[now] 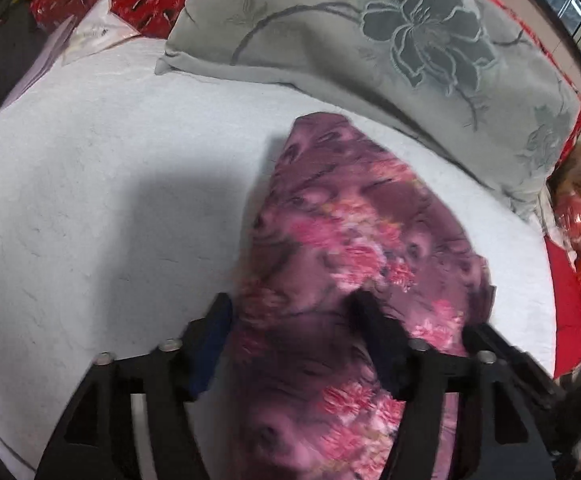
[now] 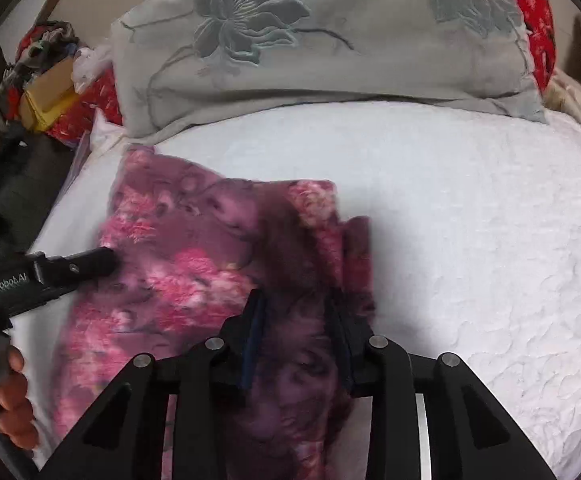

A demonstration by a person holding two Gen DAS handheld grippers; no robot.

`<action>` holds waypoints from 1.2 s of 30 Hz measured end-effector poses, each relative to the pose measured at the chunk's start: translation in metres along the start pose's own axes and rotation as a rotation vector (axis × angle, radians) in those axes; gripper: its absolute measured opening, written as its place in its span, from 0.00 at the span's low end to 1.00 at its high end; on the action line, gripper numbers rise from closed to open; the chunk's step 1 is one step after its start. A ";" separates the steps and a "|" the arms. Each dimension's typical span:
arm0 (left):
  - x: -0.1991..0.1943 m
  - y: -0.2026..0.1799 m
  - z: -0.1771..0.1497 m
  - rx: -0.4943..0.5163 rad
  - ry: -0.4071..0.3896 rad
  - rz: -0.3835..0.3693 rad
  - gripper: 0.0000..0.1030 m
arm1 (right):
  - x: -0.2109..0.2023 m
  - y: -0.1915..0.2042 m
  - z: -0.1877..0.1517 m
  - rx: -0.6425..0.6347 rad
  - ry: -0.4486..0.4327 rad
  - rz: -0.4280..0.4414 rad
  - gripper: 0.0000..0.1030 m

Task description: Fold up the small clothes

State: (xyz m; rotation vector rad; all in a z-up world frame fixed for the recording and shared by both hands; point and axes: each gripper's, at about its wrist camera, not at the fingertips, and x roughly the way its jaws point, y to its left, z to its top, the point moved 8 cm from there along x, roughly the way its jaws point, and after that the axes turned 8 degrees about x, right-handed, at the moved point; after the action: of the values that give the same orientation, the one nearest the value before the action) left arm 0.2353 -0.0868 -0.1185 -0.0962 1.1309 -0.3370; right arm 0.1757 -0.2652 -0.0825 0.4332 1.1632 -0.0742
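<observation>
Both grippers are working the same purple and pink flowered garment (image 2: 194,264), which lies on the white bedspread (image 2: 470,220) in front of the grey flowered pillow (image 2: 310,40). It looks partly folded, with one flap doubled over near its right edge.

To do this fold well, I'd say both grippers should carry their corners across at the same height and pace, keeping the cloth taut between them so the new edge lands square on the layer below, then press the crease flat before letting go. The fabric looks thin and slippery, so a loose hold could let it slide.

The left gripper (image 1: 290,312) has its fingers spread wide, with the garment running up between them and over the right finger; whether it truly grips anything I cannot tell. The right gripper (image 2: 296,304) has its fingers partly apart with cloth bunched between them, seemingly holding the near edge. From its view, the left gripper's tip touches the garment's left edge.
</observation>
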 end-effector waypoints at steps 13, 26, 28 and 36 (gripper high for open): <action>-0.074 0.022 -0.088 0.057 0.007 0.035 0.58 | -0.050 -0.006 -0.068 -0.126 0.039 -0.016 0.41; -0.101 0.001 -0.132 0.141 0.031 0.068 0.59 | -0.072 -0.017 -0.111 -0.109 0.094 -0.090 0.54; -0.112 0.001 -0.120 0.119 0.011 0.035 0.56 | -0.083 -0.011 -0.099 -0.105 0.062 -0.077 0.54; -0.113 0.000 -0.010 0.034 -0.118 0.030 0.56 | -0.086 0.024 0.004 -0.050 -0.120 0.072 0.45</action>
State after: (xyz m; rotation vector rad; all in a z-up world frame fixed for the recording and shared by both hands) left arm 0.1832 -0.0502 -0.0243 -0.0687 1.0084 -0.3197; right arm 0.1509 -0.2590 0.0028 0.4207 1.0286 -0.0086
